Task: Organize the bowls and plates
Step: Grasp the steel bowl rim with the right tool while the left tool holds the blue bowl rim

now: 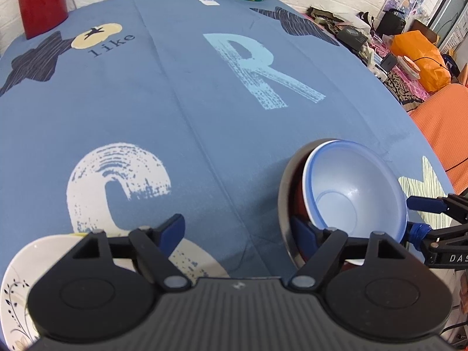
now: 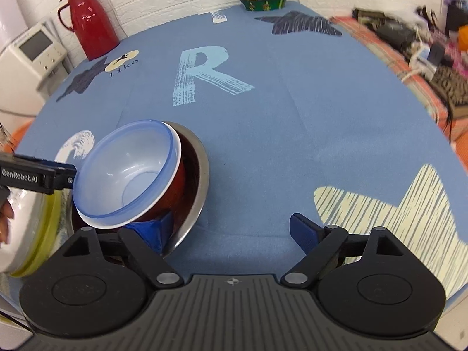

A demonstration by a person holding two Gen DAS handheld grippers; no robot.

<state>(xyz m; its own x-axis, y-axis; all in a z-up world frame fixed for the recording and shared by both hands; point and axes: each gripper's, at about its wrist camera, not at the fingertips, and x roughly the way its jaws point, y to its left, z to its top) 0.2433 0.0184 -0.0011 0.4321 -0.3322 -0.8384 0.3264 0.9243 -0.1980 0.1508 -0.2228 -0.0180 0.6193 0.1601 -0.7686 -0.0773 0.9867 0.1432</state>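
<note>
Right wrist view: pale blue bowl point(image 2: 128, 172), tilted, nested in a red bowl point(image 2: 178, 187) inside a steel bowl point(image 2: 201, 175) on the blue tablecloth point(image 2: 278, 134). Right gripper point(image 2: 231, 231) spread open, left pad at the stack. Left gripper point(image 1: 239, 231) also open; floral plate point(image 1: 20, 280) under it. Red thermos point(image 2: 87, 17) stands far back.

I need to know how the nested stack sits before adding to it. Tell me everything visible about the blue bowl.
The blue bowl is pale, translucent, plastic-looking, with a darker blue rim and a round flat base. It is empty. It sits tilted, not level, nested on top in a red bowl with a white rim, which lies in a metal bowl on the blue tablecloth. Neither gripper grasps it.
</note>
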